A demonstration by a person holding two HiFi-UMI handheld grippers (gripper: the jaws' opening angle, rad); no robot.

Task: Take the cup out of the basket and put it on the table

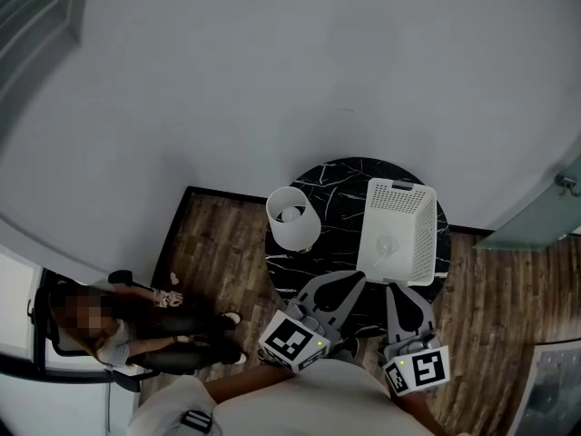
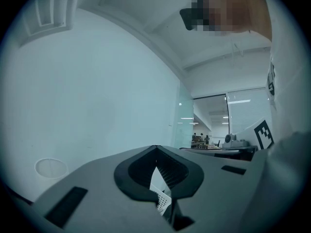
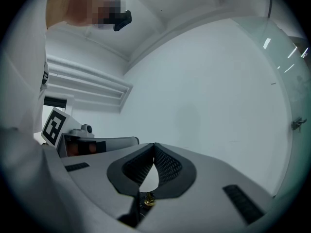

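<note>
Items I see:
- Left claw: jaws closed tip to tip, holding nothing.
- Right claw: likewise closed and empty.
- Basket: white, on the round black tabletop.
- Cup: clear, inside the basket, just ahead of both claws.

Looks like an office to me: white walls, wood-look floor, a little round black marble table by the wall, and a person sitting in a chair nearby. Past a glass partition there's an open area with strip lights and desks (people there too, too small to make out).
</note>
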